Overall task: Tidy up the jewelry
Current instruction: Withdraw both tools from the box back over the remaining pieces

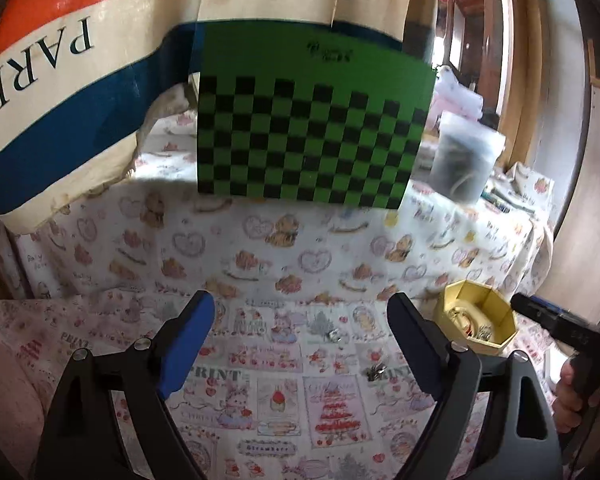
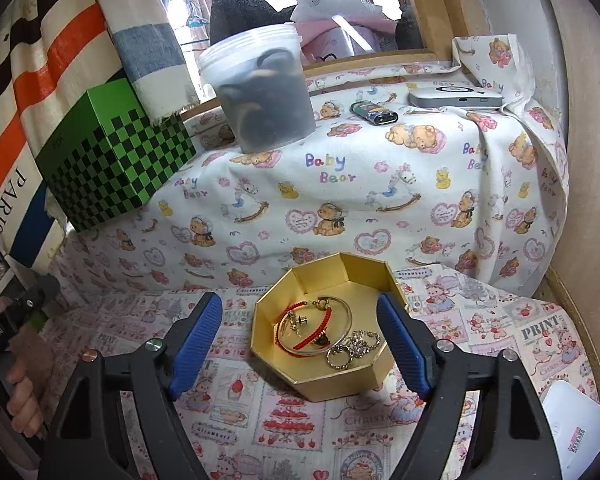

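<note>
While both the left gripper and right gripper gape empty, small loose earrings at the cloth's four o'clock, left of the gold octagonal box, could skid away.

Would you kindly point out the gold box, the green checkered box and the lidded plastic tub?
gold box [image 2: 342, 384]: right wrist view, front outer wall.
green checkered box [image 1: 312, 140]: left wrist view, checkered front face.
plastic tub [image 2: 266, 108]: right wrist view, side wall.
</note>
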`<state>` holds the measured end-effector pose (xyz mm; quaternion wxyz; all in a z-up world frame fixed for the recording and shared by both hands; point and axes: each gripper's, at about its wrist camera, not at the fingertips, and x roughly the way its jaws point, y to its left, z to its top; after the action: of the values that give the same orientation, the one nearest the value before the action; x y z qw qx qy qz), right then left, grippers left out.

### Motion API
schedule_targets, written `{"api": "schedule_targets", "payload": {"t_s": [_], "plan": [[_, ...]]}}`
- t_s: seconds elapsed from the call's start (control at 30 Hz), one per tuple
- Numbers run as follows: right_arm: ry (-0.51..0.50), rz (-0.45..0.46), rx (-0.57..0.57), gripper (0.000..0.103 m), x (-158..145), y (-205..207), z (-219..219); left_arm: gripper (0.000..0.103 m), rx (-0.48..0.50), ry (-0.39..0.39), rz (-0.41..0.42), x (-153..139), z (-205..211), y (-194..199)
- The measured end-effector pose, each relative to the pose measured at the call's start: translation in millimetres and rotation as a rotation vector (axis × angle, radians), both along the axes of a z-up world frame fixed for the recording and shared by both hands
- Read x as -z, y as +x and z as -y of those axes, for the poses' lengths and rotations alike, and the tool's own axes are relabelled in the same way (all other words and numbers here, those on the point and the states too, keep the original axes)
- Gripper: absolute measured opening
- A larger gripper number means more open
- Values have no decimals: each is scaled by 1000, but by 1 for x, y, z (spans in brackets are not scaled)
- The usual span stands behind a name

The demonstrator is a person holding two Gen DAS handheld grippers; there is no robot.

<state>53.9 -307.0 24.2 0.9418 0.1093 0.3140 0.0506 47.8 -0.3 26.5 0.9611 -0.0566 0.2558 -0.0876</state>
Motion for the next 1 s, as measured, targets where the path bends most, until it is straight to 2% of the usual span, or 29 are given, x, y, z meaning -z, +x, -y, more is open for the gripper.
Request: {"api": "schedule_targets", "payload": {"t_s": [0.1, 0.2, 0.37, 0.57, 1.0], "plan": [[-7, 6, -7, 83, 0, -1, -3, 89, -14, 26, 21, 2, -4, -3], [-23, 14, -9, 85, -1, -3, -6, 95, -26, 45, 44, 2, -10, -5], [-40, 10, -17, 85, 0, -3, -11, 97, -48, -5, 11, 7, -23, -1], [-57, 3, -26, 85, 2, -2, -15, 98, -92, 50, 31, 12, -21, 0], [-113, 14, -67, 85, -3, -10, -33, 102, -139, 47, 18, 17, -21, 0]]}}
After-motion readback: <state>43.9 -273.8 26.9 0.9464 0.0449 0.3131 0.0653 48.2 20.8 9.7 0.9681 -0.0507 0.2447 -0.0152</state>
